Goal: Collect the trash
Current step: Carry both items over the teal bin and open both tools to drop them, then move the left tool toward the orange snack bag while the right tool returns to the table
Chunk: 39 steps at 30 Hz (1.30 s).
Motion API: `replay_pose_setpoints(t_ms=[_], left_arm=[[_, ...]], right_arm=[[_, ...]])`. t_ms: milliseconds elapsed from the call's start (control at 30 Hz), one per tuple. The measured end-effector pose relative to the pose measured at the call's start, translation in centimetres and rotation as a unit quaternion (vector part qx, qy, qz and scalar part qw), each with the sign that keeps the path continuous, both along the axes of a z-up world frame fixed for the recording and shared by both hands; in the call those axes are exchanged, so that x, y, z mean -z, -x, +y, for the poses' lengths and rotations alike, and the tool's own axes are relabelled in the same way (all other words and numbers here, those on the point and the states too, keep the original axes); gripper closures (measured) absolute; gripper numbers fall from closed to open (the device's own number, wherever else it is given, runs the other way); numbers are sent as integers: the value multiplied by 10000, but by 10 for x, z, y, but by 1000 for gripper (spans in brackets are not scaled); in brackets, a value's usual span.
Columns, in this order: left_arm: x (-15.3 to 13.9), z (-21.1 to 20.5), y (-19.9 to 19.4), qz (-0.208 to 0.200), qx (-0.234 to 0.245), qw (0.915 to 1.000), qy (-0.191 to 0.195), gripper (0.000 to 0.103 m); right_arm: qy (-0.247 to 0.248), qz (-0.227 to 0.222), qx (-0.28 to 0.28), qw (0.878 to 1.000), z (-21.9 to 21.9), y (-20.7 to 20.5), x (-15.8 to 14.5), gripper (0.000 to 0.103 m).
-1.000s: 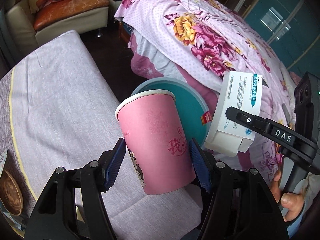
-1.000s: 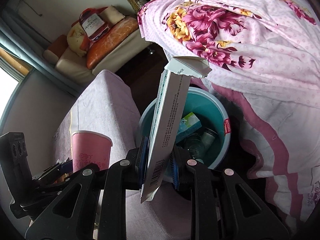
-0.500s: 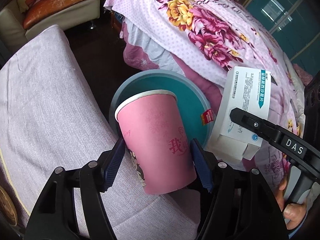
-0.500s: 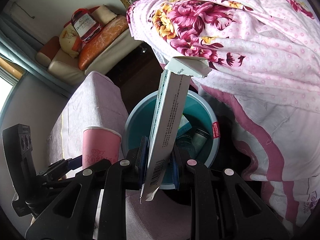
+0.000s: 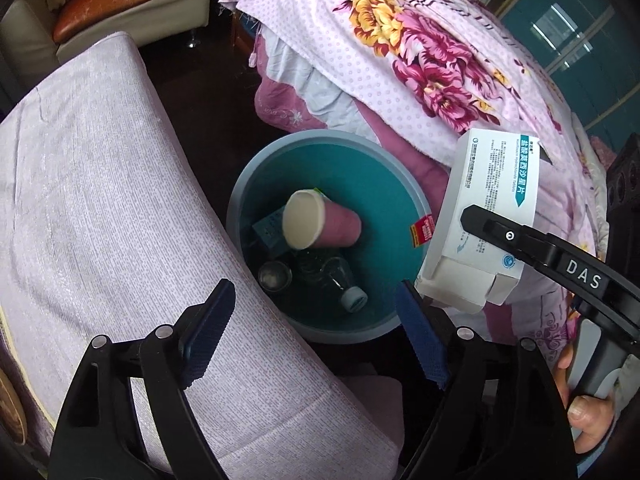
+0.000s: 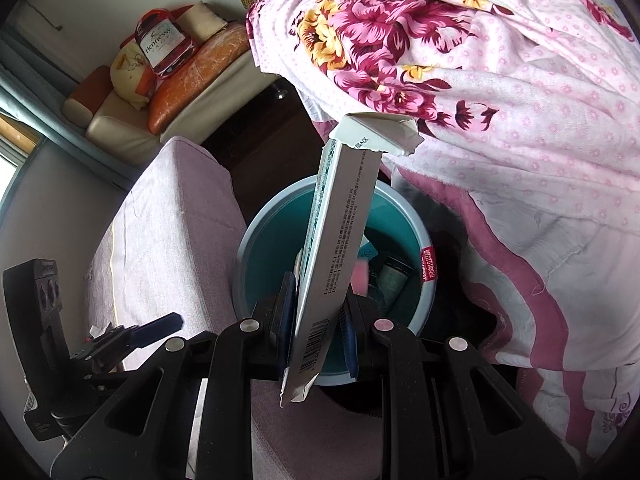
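Your left gripper (image 5: 312,312) is opening with nothing between its ribbed blue pads, poised over the round teal bin (image 5: 256,184). The pink paper cup (image 5: 320,226) lies on its side inside, at the bin's centre. At 3 o'clock, your right gripper (image 6: 316,312) pinches a flat, slick cardboard medicine box (image 5: 484,216). Released there, it could clip the rim and fall outside.

A round teal plastic bin (image 5: 240,216) stands on the floor between a lilac fabric-covered bench (image 5: 100,200) on its left and a floral-quilted bed (image 5: 420,52) on its right; a pink paper cup (image 5: 320,226) lies on its side inside the bin.
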State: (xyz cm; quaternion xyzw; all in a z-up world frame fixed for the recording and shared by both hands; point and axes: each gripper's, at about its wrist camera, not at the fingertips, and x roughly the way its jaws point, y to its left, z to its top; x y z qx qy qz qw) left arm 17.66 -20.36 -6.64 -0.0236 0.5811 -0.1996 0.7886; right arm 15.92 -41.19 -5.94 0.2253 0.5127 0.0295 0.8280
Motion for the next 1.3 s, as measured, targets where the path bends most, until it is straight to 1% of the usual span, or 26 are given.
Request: replay_pose_setpoints(t_ms=[133,200,233,267,300,333,367,400,467,600,833,1300], left_arm=[[-5,7,3,-8,-41,10000,75,20],[-8,10,5,-47,-65,9999,95,20],[-10,12,6,-71,-73,9999,105,20],[-11,13,6,-85,-83,9999,110,20],[-12,15,7,-94,-95,9998,118,20],[-13,17,8,-99,-110,9998,139,20],[-13,19,9,-102,-120,9998,151,20],[-13,21,10,-103,-133,9997,161,20],[-14,24,12,-88,-167,9997,182,20],[-16,32,18,-83,-214,9995,228,20],[-21,50,32,-96,-347,9989,307,20],[-37,100,66,-271,-652,9962,505,20]], right_arm=[[82,76,-19,9999,4,-5,2,82],[93,123,-28,9999,6,-7,3,77],[74,156,-17,9998,6,-7,4,74],[50,169,-7,9998,6,-8,5,66],[54,168,3,9998,7,-7,5,62],[62,166,9,9998,7,-7,5,53],[71,159,14,9998,8,-6,4,46],[79,157,15,9998,8,-6,4,44],[70,169,17,9998,9,-5,3,36],[99,179,27,9998,12,-2,-2,30],[144,200,-49,9997,24,7,-13,28],[255,142,-359,9989,77,31,-38,27]])
